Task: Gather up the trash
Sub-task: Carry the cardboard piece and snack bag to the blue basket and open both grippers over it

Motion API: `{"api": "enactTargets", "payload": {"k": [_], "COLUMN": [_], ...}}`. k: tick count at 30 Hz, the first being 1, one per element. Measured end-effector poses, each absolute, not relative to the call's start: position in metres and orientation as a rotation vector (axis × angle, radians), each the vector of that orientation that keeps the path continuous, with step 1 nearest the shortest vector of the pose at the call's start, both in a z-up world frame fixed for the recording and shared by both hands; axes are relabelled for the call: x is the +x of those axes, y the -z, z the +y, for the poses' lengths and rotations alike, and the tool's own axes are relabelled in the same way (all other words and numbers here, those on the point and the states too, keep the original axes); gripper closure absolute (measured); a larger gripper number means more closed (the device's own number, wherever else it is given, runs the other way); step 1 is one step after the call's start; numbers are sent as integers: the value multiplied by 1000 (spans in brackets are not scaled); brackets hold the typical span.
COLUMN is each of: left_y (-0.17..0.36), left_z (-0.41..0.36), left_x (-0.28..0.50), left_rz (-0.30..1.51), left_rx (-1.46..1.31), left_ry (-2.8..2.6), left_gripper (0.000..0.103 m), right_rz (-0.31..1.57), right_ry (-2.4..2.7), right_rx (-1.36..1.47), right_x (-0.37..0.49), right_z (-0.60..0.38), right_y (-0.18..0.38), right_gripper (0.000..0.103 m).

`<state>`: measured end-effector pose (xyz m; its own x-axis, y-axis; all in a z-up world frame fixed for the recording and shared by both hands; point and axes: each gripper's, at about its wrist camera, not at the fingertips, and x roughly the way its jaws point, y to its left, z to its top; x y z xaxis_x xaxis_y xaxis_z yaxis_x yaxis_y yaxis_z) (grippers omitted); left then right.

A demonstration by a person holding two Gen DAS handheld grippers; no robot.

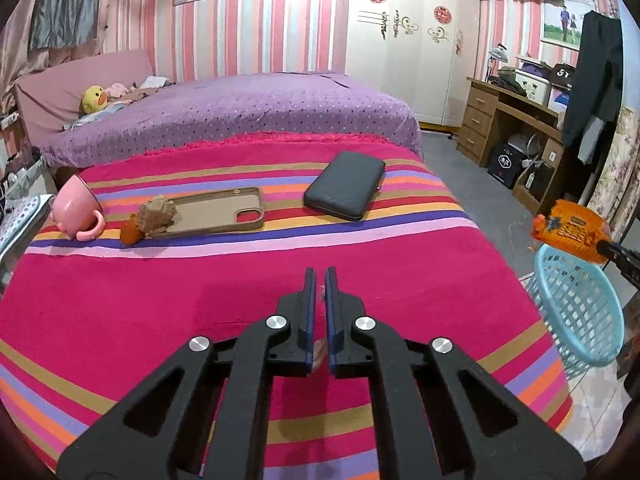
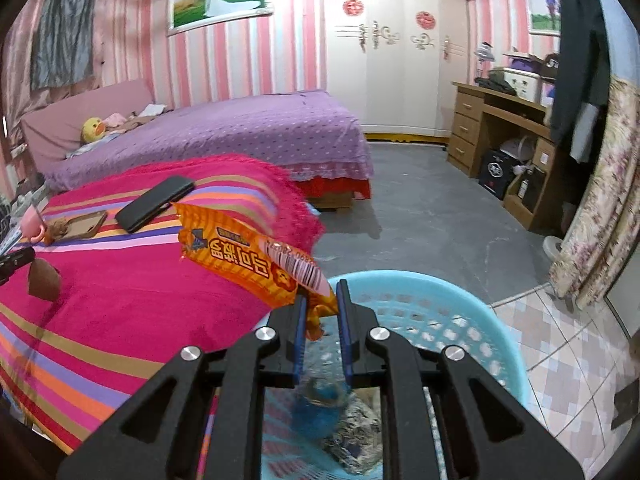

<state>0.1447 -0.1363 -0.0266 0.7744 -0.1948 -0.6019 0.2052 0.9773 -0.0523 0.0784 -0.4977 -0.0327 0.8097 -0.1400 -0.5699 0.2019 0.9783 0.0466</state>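
Observation:
My right gripper [image 2: 322, 292] is shut on an orange snack wrapper [image 2: 248, 256], which it holds over the light-blue basket [image 2: 480, 312] beside the bed. The left wrist view shows the same wrapper [image 1: 568, 234] above the basket [image 1: 576, 308]. My left gripper [image 1: 319, 274] is shut over the striped red blanket [image 1: 160, 312], with a thin brown scrap [image 1: 319, 354] pinched between its pads. In the right wrist view that scrap [image 2: 44, 280] hangs from the left gripper's tip at the far left. A crumpled brown wad [image 1: 156, 210] and an orange bit [image 1: 132, 234] lie on the blanket.
A tan phone case [image 1: 224, 212], a black wallet [image 1: 346, 184] and a tipped pink mug [image 1: 74, 210] lie at the blanket's far side. The basket holds crumpled trash [image 2: 352, 436]. A purple bed [image 1: 240, 112] lies behind, and a wooden desk [image 1: 504, 128] stands at the right.

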Motion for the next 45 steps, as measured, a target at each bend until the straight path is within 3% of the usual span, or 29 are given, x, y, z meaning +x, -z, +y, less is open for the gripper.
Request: {"api": "enactTargets", "payload": {"k": [15,17,18,19,22,30,31,32,33,45], "left_y": [4,10,15,18,36,74,76,77,79,33], "left_z": [-195,-196,-193,-192,-191,-179,-178,-179,-180,-249], "left_x": [133,135,134,133,128,149,149,150,150,124], "left_rz": [623,661,664,659,654,757,764,777,789,623], "left_rx": [53,63,69,80,159,191,189,192,194,132], "left_ry": [249,270,248,224,157,134,148,164,172,222], "left_gripper": [102,79,50,31,16,17,27,47,53,53], "right_rz": [598,599,598,598,593,605,605,604,603,605], "right_ry": [292,295,295,295,290,270,269,270,271,303], "right_rx": [214,221,223,225,238,223,223,224,225,206], "right_x": [40,38,38,37,39,42,42,41,41,40], "right_z": [-575,-579,-580,-582,-584,-577,-577,-578,-578,-582], "right_y": [47,49,49,49,49,54,54,54,54,53], "right_gripper": [89,88,88,88,88,88,89,89,89,88]}}
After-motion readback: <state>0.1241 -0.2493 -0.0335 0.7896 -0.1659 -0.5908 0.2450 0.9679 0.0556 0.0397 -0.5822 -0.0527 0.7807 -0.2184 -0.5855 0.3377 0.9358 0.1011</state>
